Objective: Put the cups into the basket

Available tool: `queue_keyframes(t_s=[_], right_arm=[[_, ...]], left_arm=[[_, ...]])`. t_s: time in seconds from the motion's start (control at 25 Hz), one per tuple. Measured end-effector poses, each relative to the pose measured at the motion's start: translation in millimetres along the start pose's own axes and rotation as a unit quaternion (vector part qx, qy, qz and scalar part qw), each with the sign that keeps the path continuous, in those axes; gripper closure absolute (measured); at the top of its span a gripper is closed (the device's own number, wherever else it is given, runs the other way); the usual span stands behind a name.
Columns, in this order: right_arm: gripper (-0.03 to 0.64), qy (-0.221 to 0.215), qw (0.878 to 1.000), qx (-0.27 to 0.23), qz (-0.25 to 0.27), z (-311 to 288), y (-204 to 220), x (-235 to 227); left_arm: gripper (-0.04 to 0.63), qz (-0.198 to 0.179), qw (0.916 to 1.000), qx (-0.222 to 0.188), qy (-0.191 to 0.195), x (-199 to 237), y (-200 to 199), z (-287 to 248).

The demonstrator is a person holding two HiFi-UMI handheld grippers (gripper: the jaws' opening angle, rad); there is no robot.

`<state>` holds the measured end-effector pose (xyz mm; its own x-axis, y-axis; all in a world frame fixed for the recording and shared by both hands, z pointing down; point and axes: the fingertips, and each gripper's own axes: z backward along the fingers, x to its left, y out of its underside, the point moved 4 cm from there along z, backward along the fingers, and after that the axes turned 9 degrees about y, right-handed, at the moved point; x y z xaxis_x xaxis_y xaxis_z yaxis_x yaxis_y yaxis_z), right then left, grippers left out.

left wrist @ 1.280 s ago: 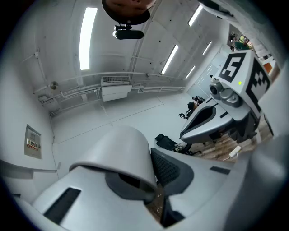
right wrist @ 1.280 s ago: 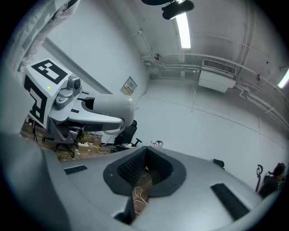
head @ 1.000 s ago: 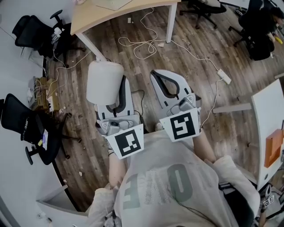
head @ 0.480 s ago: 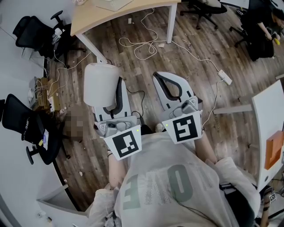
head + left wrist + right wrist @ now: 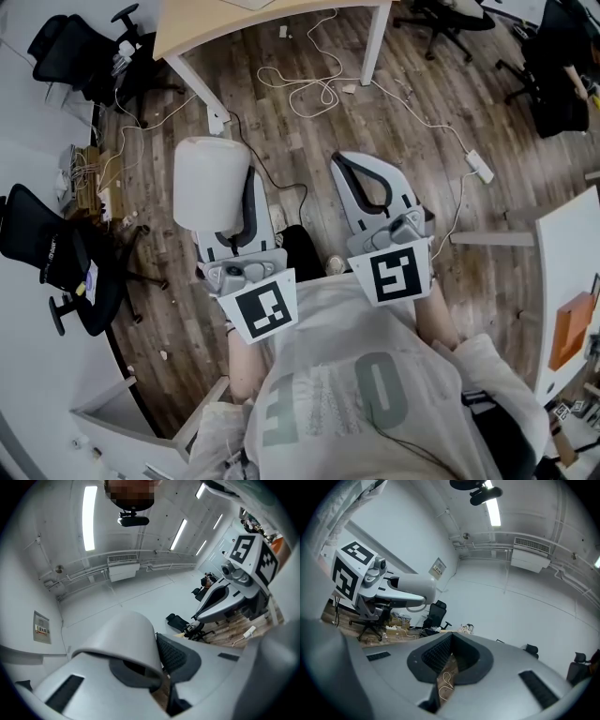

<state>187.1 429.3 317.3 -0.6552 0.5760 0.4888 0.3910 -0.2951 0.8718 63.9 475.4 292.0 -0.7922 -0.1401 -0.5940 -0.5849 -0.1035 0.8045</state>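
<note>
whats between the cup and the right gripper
Wood floor crossed by a thin black cable lies between the cup and the right gripper, as the head view shows.

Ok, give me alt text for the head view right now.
Seen from above, the left gripper holds a white cup by its wall over a wooden floor. The right gripper beside it is shut and empty. No basket is in view.
</note>
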Motion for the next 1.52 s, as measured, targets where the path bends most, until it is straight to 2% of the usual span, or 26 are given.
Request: queue_keyframes(t_s=[0.28,0.44,0.6,0.8,1.12,1.28,1.52], right_arm=[[0.618,0.008,0.999,0.026,0.03,-54,9,1],[0.618,0.015,0.999,0.027,0.028,-98,13,-7],[0.618,0.021,0.999,0.043,0.016,-160,12,-12],[0.618,0.031,0.999,0.04,0.014,-241,-11,-19],[0.618,0.05,0.998,0.041,0.02,-360,-39,-12],[0.618,0.056,0.997,0.048,0.023,-402,-45,-11],[0.618,0.051,0.997,0.062,0.016,-442,-32,-10]], left_arm=[[0.548,0.023,0.9997,-0.008,0.002,35,38,-50],[0.548,0.039,0.9992,-0.012,0.004,60,63,-86],[0.548,0.035,0.9992,-0.014,0.017,97,90,-128],[0.548,0.029,0.9984,-0.036,0.034,158,109,-178],[0.548,0.028,0.9969,-0.063,0.038,257,157,-238],[0.548,0.032,0.9961,-0.072,0.039,287,174,-259],[0.548,0.041,0.9966,-0.058,0.042,307,200,-287]])
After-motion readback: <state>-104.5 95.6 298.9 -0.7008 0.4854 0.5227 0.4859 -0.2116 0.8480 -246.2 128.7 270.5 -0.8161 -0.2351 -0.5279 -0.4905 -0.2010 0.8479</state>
